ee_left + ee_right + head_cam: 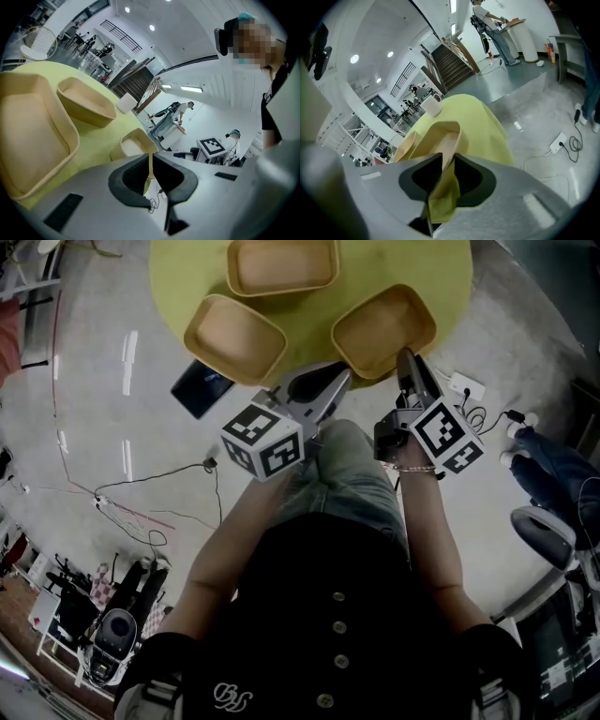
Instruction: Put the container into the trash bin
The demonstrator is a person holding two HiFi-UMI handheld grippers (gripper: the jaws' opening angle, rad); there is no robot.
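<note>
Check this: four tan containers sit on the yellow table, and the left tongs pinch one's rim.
Not four: the head view shows three tan containers on the yellow table. The left tongs do pinch one's rim.

Grey polished floor all round. Round yellow table at 12. Cables at 9, power strip at 2, chair at 3. Staircase beyond the table. White ceiling, round spotlights.
</note>
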